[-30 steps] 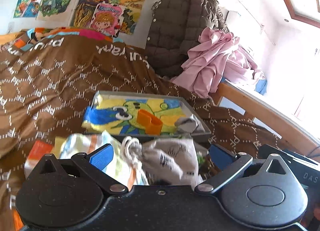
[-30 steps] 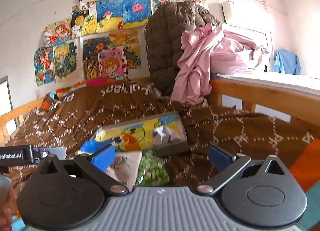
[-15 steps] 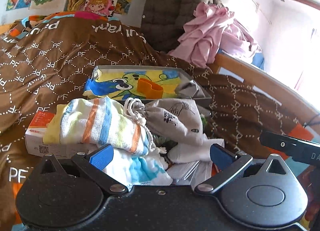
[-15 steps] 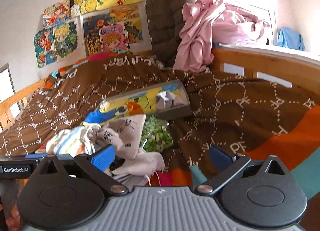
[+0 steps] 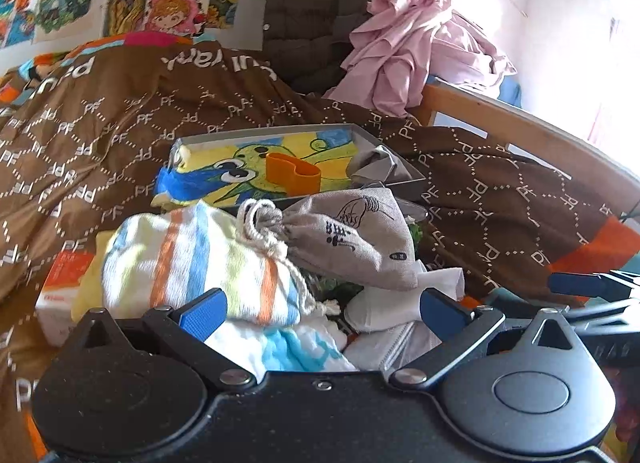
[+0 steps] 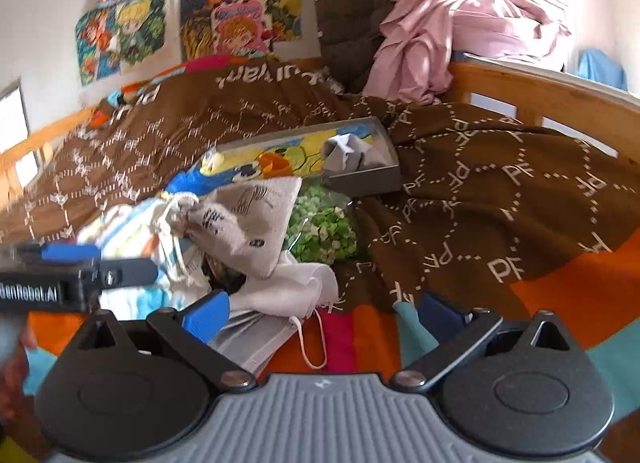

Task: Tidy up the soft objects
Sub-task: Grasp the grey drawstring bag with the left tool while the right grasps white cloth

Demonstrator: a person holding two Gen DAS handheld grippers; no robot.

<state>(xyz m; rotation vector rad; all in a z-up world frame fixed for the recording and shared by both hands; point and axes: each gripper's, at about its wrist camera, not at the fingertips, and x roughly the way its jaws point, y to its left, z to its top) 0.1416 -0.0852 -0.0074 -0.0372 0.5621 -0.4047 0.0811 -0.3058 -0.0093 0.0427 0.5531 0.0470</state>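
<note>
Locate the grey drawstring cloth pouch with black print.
In the left wrist view, the grey drawstring cloth pouch lies mid-frame, on the pile's right, beside the striped towel, before the shallow grey box.

Left tool (image 5: pixel 322 311): black body, blue finger pads, silver screws. Right tool (image 6: pixel 322 313): grey ribbed body, blue pads.

So the bed (image 5: pixel 100 135) has a brown PF-print blanket, with a grey box (image 5: pixel 394 183), striped towel (image 5: pixel 180 263) and drawstring pouch (image 5: pixel 360 239) piled on it.

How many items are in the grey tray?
2: an orange cup mid-tray, a grey cloth at its right end. More may hide underneath.
</note>
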